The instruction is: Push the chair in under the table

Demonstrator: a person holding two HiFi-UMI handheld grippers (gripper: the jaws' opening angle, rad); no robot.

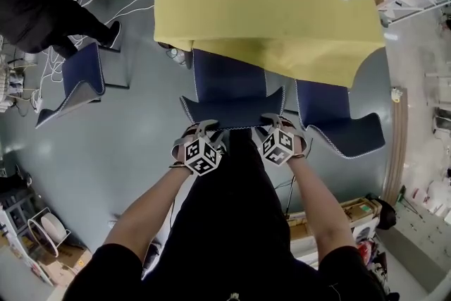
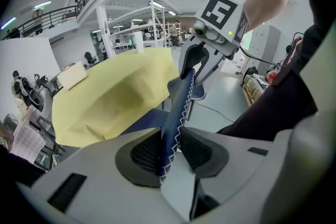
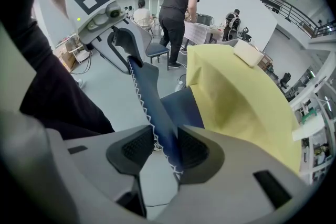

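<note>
A blue chair (image 1: 229, 91) sits partly under the yellow-clothed table (image 1: 282, 17). An uneven push could likely swing it into the neighbouring chair (image 1: 338, 120) at the table's right. The left gripper (image 1: 203, 129) and right gripper (image 1: 273, 125) each clamp the chair's stitched backrest edge, jaws narrowed onto it.

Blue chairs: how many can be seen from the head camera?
3. The middle chair sits partly under the yellow table; the right chair beside it; the left chair stands apart, away from the table. More may be hidden under the cloth.
</note>
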